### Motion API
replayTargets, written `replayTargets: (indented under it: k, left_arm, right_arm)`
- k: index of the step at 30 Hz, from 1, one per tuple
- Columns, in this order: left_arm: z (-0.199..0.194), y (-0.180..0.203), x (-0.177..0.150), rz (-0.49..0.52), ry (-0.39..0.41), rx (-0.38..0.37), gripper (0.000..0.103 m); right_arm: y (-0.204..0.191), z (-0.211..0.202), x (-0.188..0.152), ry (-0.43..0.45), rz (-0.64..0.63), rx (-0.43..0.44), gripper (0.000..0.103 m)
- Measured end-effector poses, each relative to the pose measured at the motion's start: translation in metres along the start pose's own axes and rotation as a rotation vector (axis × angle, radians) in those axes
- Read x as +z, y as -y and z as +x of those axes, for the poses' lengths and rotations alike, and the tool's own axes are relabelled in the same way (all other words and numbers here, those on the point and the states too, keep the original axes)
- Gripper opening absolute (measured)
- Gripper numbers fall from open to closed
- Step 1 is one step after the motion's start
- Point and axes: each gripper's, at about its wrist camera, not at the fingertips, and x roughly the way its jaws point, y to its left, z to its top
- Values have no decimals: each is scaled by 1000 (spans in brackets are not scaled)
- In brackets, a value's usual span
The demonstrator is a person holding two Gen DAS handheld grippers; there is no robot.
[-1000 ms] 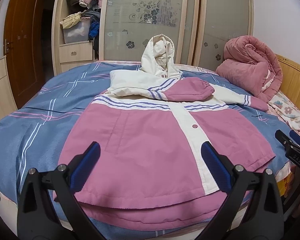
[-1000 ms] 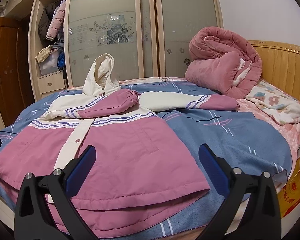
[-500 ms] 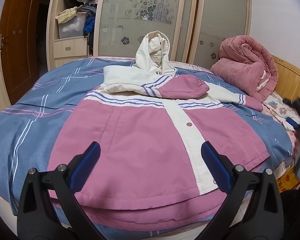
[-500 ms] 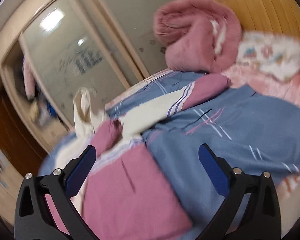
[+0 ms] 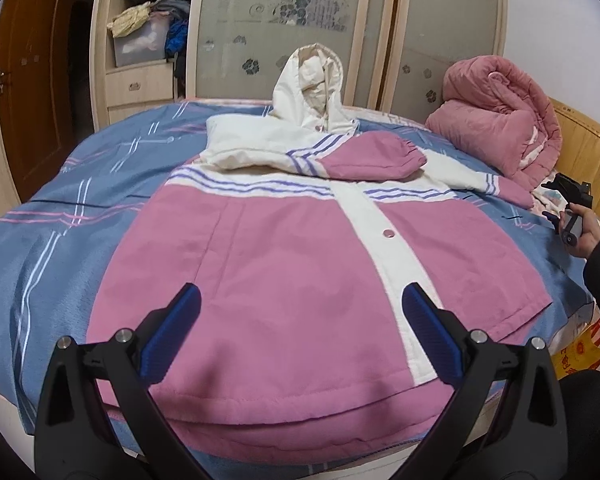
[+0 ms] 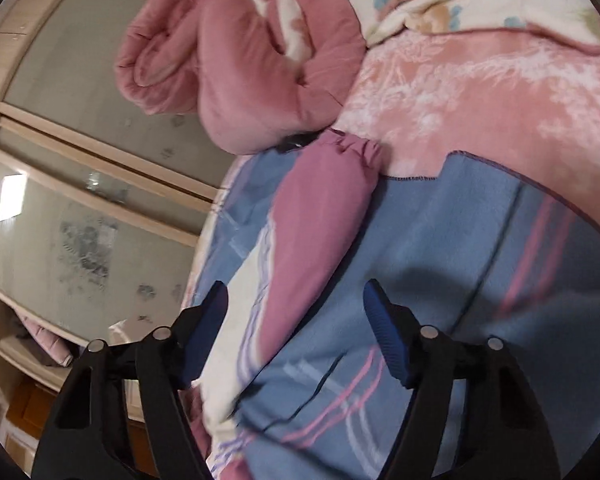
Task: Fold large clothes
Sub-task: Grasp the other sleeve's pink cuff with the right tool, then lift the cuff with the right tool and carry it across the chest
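A pink and white hooded jacket [image 5: 300, 264] lies front up on the blue bedspread [image 5: 60, 216]. Its left sleeve is folded across the chest; the other sleeve [image 6: 320, 216] stretches out toward the rolled quilt. My left gripper [image 5: 300, 294] hovers open over the jacket's hem with nothing between its fingers. My right gripper [image 6: 296, 292] is rolled on its side just above the outstretched sleeve near its pink cuff. Its jaws are closing, the sleeve lies below and between them, and the pads do not press it. The left wrist view shows the right gripper [image 5: 568, 200] in a hand at the right edge.
A rolled pink quilt [image 5: 496, 120] and a floral blanket [image 6: 480, 0] sit at the head of the bed by the wooden headboard [image 5: 580, 140]. A wardrobe with frosted sliding doors [image 5: 284, 32] stands behind the bed. A printed box [image 5: 580, 352] rests beside the bed's near right corner.
The right gripper has swung right from the jacket's hem to the outstretched sleeve, rolled onto its side, and its jaws have narrowed. The left gripper has barely moved.
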Motion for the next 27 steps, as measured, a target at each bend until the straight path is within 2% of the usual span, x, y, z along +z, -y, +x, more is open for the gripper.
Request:
replayTargets:
  k: [2, 5, 10, 11, 12, 13, 14, 16, 17, 19, 22, 25, 27]
  left_arm:
    - [7, -2, 0, -8, -16, 3, 101]
    - [18, -3, 2, -8, -30, 10, 101]
    - [34, -3, 4, -19, -61, 7, 101]
    - [36, -2, 5, -20, -65, 6, 101]
    - [38, -1, 6, -22, -66, 1, 101]
    - [39, 0, 6, -20, -66, -2, 101]
    - [39, 2, 7, -17, -66, -6, 101]
    - [39, 3, 6, -13, -65, -11, 101]
    - [39, 2, 7, -10, -66, -14, 101]
    - [37, 1, 7, -15, -63, -16, 101]
    - [34, -2, 7, -29, -53, -14, 101]
    - [28, -5, 8, -40, -41, -18, 101]
    - [24, -5, 9, -37, -30, -19, 101]
  right_arm:
    - [1, 15, 6, -6, -11, -28, 59]
    - [3, 39, 12, 4, -6, -68, 54]
    - [13, 69, 18, 28, 28, -163, 54]
    - [14, 72, 19, 38, 27, -175, 51]
    - [13, 75, 18, 45, 16, -192, 47]
    - [12, 79, 19, 48, 2, -207, 35]
    - [9, 80, 18, 46, -20, -217, 17]
    - [-3, 76, 17, 75, -66, -236, 8]
    - [-12, 72, 16, 94, -86, -234, 7]
    - [-47, 58, 14, 158, -179, -250, 7]
    - [-137, 30, -8, 298, -462, -255, 6]
    - [-233, 3, -57, 416, -731, -187, 6]
    - [-293, -7, -105, 468, -923, -133, 6]
